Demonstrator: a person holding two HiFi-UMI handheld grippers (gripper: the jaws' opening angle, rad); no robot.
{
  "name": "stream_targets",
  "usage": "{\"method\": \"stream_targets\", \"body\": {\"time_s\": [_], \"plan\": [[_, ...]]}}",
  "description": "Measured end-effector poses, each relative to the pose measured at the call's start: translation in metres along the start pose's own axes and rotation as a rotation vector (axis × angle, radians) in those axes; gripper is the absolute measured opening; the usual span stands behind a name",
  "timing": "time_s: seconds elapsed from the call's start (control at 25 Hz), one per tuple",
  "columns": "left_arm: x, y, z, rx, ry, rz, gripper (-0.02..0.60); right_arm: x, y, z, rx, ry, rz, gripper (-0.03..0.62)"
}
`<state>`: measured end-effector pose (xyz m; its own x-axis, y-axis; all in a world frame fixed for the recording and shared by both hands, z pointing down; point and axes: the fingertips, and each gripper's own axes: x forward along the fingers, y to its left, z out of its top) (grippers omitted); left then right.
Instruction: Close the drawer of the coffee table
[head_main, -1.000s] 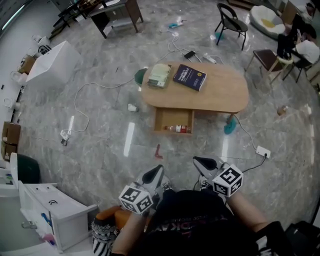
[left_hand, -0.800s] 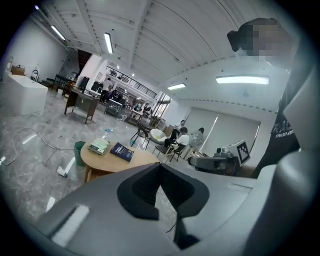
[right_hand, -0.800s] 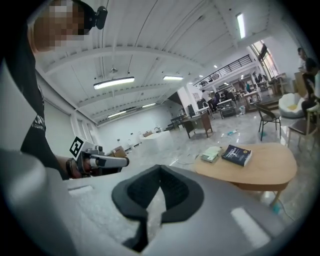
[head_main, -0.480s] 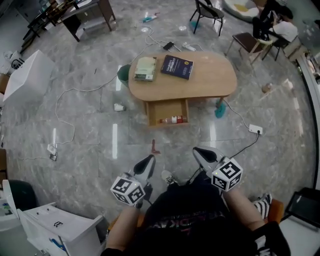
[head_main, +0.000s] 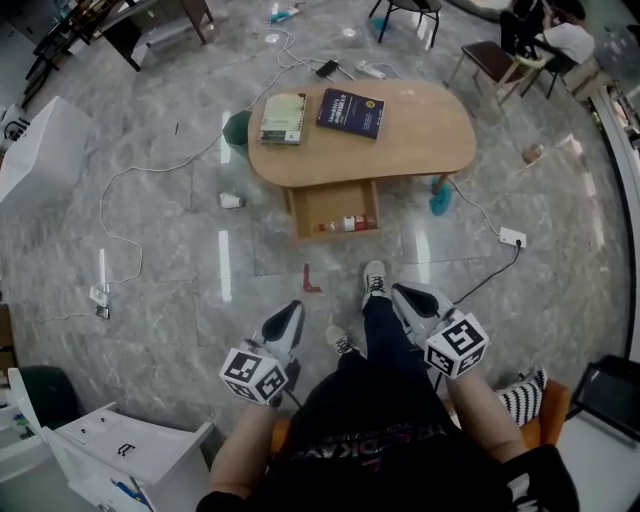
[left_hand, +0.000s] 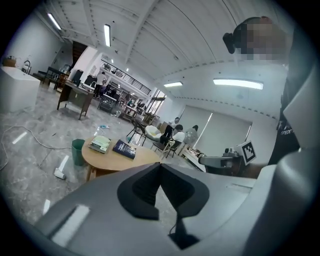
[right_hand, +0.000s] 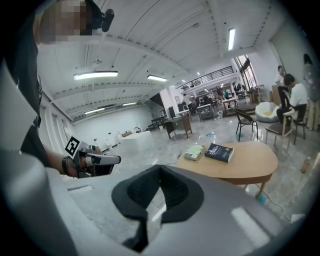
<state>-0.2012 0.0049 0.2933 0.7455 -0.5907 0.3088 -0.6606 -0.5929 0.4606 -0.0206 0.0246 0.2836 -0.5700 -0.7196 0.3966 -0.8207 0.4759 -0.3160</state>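
Note:
An oval wooden coffee table (head_main: 420, 135) stands on the marble floor ahead of me. Its drawer (head_main: 335, 205) is pulled out toward me, with a red-labelled bottle (head_main: 345, 224) lying inside. A green book (head_main: 283, 117) and a dark blue book (head_main: 350, 112) lie on the tabletop. My left gripper (head_main: 290, 312) and right gripper (head_main: 402, 295) hover low in front of my body, well short of the drawer, both shut and holding nothing. The table (left_hand: 117, 159) shows beyond the shut jaws in the left gripper view, and the table (right_hand: 240, 162) likewise in the right gripper view.
Cables trail across the floor, with a white power strip (head_main: 512, 237) right of the table. A green bin (head_main: 236, 128) stands at the table's left end and a teal object (head_main: 439, 200) by its right leg. Chairs (head_main: 495, 60) stand behind it, a white cabinet (head_main: 110, 450) at lower left.
I have stepped toward the table; one foot now shows ahead of me. Both grippers came forward with me and stayed shut. The drawer is still open.

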Motion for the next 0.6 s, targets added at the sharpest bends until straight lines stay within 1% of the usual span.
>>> {"method": "stream_targets", "body": {"time_s": [0.16, 0.36, 0.48, 0.6], "plan": [[0.026, 0.018, -0.004, 0.059, 0.015, 0.022, 0.000, 0.030, -0.027, -0.011, -0.004, 0.020, 0.025, 0.002], [0.061, 0.056, -0.023, 0.070, 0.036, 0.063, 0.000, 0.076, -0.068, -0.036, 0.021, 0.046, 0.074, 0.002], [0.083, 0.084, -0.044, 0.081, 0.021, 0.072, 0.002, 0.102, -0.086, -0.050, -0.023, 0.070, 0.112, 0.002], [0.105, 0.118, -0.071, 0.071, 0.027, 0.094, 0.002, 0.129, -0.104, -0.071, -0.071, 0.103, 0.125, 0.002]]}}
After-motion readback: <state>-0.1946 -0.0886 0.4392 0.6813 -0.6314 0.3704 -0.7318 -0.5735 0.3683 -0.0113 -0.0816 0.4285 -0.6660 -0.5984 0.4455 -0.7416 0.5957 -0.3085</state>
